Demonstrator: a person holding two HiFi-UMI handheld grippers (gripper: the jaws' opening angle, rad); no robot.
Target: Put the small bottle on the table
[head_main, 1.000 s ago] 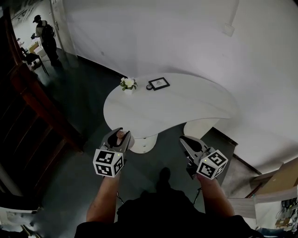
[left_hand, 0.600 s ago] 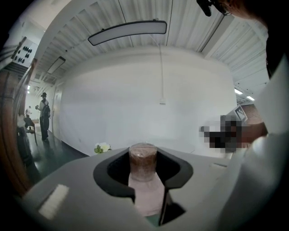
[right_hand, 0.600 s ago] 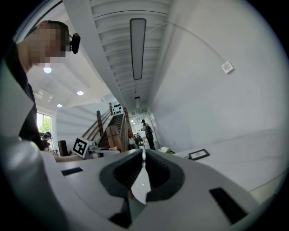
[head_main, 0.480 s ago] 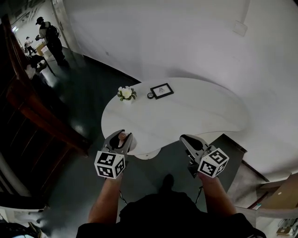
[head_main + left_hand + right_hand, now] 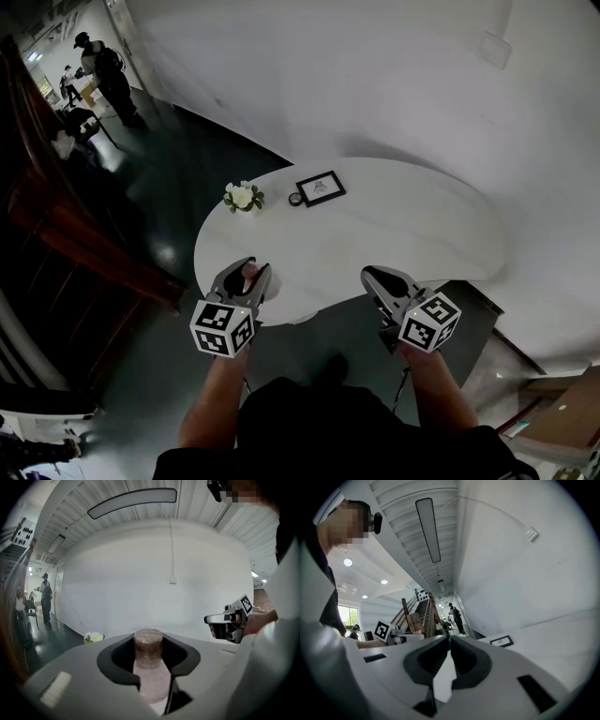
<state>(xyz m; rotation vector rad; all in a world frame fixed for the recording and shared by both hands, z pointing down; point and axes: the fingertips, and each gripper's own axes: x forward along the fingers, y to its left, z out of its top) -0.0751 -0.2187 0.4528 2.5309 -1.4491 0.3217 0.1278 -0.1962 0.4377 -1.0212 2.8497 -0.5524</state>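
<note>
Pinkish small bottle [image 5: 149, 653] is clamped in the left gripper [image 5: 247, 269], about over the near edge of the white table [image 5: 394, 234]. Setting it down is not yet done. Beside it the right gripper [image 5: 370, 274] is closed, empty.

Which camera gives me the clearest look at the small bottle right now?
The left gripper view: the small bottle stands upright between the left claw's jaws, cap and neck plain. The head view shows only a pinkish sliver of it in that claw. The right gripper view shows none of it.
</note>
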